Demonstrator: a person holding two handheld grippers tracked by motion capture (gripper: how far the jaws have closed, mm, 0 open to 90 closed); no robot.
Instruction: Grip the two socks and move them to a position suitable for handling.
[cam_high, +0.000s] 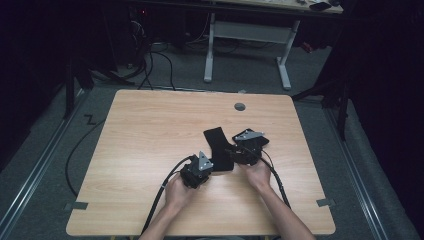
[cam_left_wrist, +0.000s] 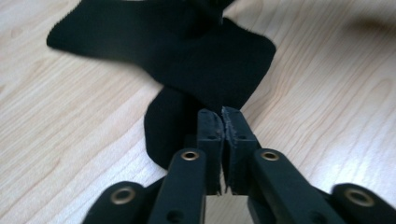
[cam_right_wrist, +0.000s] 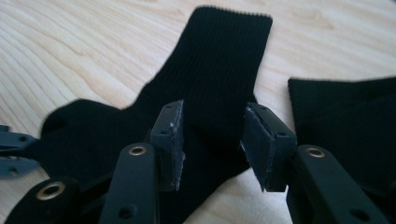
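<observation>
A black ribbed sock (cam_high: 216, 137) lies flat on the wooden table (cam_high: 145, 125), cuff pointing away from the person. My left gripper (cam_high: 212, 168) sits at the sock's near end. In the left gripper view its jaws are pressed together at the tips (cam_left_wrist: 221, 116), pinching the edge of the sock (cam_left_wrist: 187, 60). My right gripper (cam_high: 231, 150) comes in from the sock's right side. Its jaws (cam_right_wrist: 212, 135) stand apart over the sock's leg (cam_right_wrist: 219, 70), with the pads (cam_right_wrist: 170, 135) off the cloth.
A second piece of black cloth (cam_right_wrist: 345, 121) lies just right of the sock, under the right gripper. A round grommet hole (cam_high: 240, 106) sits near the table's far edge. Beyond the table stand a white-legged desk (cam_high: 285, 60) and floor cables (cam_high: 150, 65).
</observation>
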